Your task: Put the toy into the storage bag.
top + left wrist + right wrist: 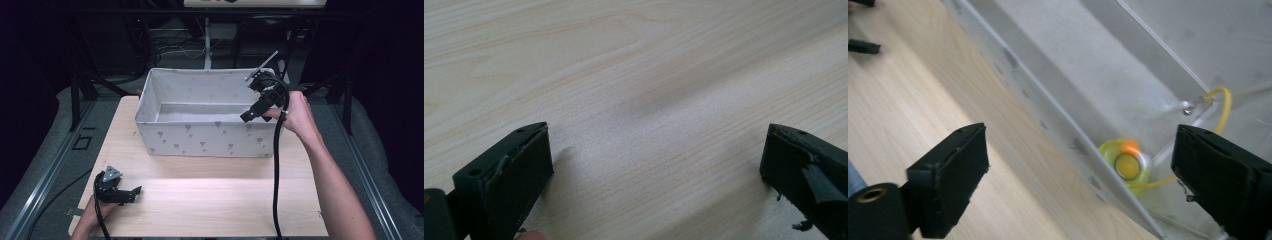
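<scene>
I hold my right gripper (248, 116) with jaws spread above the right end of the fabric bin (200, 137), where a yellow-green toy (1126, 165) lies inside. My left gripper (134, 192), also spread and empty, rests near-left on the wooden table (210, 200). Nothing looks grasped yet.

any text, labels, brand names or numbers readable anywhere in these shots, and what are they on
No readable text in any view.
The fabric bin bears small grey printed shapes, a pattern and not letters.
The yellow-green round object inside the bin is blurred; no marking can be made out on it.
The left gripper and right gripper show no label.
The wooden table shows only grain.
</scene>
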{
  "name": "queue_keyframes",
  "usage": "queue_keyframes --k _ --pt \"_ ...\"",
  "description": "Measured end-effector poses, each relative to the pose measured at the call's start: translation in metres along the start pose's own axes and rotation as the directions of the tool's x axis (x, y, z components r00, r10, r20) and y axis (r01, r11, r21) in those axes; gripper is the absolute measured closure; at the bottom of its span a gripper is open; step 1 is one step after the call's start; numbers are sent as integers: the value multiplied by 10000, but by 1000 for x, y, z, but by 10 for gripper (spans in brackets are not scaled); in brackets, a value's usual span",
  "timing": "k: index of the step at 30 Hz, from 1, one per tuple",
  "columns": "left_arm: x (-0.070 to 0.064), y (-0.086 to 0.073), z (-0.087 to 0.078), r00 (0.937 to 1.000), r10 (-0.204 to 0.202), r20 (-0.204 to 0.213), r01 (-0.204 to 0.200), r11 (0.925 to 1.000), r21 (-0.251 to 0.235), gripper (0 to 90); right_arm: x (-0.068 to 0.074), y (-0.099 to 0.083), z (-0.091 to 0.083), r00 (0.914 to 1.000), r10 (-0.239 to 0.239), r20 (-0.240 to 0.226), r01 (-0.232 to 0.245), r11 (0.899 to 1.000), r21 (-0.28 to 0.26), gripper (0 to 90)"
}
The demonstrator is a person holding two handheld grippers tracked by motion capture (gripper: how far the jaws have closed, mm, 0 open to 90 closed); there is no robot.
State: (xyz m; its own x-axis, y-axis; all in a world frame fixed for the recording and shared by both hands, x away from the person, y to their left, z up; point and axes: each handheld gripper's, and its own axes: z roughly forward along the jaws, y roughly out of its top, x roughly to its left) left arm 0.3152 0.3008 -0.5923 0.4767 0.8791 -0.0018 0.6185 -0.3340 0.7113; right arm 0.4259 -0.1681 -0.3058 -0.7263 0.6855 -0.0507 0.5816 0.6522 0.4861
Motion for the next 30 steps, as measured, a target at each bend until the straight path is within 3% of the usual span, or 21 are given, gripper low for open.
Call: queue_keyframes --k 8,15,23,30 --pt "0 0 0 10000 16 -8 -16 10000 3 3 40 -4 1 9937 -1057 -380 1045 9940 -329 1" --pt "0 0 0 10000 18 -7 -18 10000 4 3 64 -16 11 9850 -1617 -604 1596 9864 -387 0" --pt "0 0 0 10000 24 -7 -24 10000 5 4 79 -35 25 9791 -1866 -814 1843 9823 -346 0" --pt "0 0 0 10000 23 -9 -23 10000 5 4 86 -54 47 9797 -1645 -1147 1626 9863 -259 0"
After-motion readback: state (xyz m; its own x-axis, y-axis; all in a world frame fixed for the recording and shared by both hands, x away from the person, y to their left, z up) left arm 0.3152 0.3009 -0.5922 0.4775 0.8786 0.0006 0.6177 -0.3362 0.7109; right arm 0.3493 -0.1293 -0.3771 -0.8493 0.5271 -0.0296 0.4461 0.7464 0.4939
